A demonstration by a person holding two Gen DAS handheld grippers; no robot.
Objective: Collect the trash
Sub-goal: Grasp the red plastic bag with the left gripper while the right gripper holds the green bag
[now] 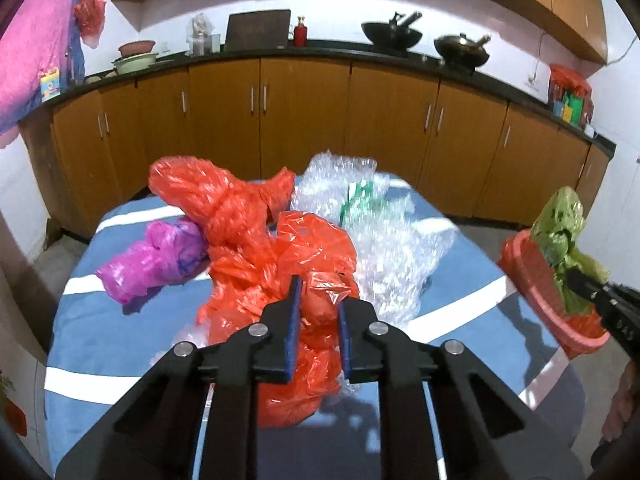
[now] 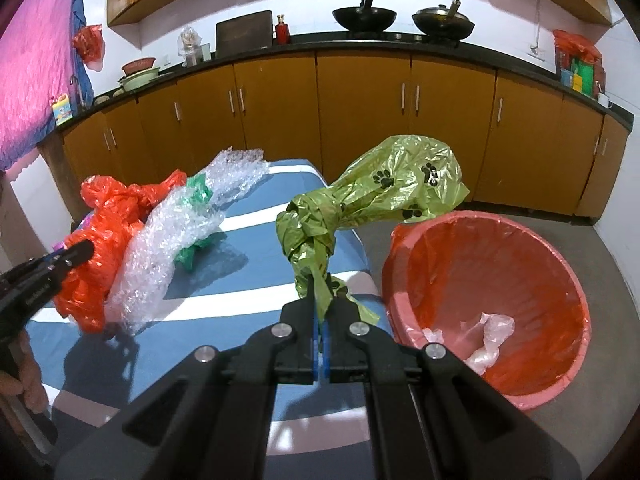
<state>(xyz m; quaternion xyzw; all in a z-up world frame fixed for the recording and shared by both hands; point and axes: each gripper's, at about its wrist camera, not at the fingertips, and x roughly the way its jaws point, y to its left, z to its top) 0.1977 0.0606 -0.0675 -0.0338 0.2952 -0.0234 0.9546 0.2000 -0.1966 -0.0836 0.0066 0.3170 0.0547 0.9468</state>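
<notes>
Left gripper (image 1: pixel 318 300) is closed on a fold of the orange bag (image 1: pixel 280 256), pads pressed into the plastic. Bag is heaped mid-table (image 1: pixel 100 344) on a blue, white-striped cloth. Purple bag (image 1: pixel 156 260) touches it on the left, bubble wrap (image 1: pixel 384 240) on the right. At the right edge, a green bag (image 1: pixel 560 232) is held by the right gripper (image 1: pixel 576 280) above the pink bin (image 1: pixel 532 280).

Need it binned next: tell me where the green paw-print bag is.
In the right wrist view the green paw-print bag hangs centre frame from the shut right gripper, left of the pink bin.
</notes>
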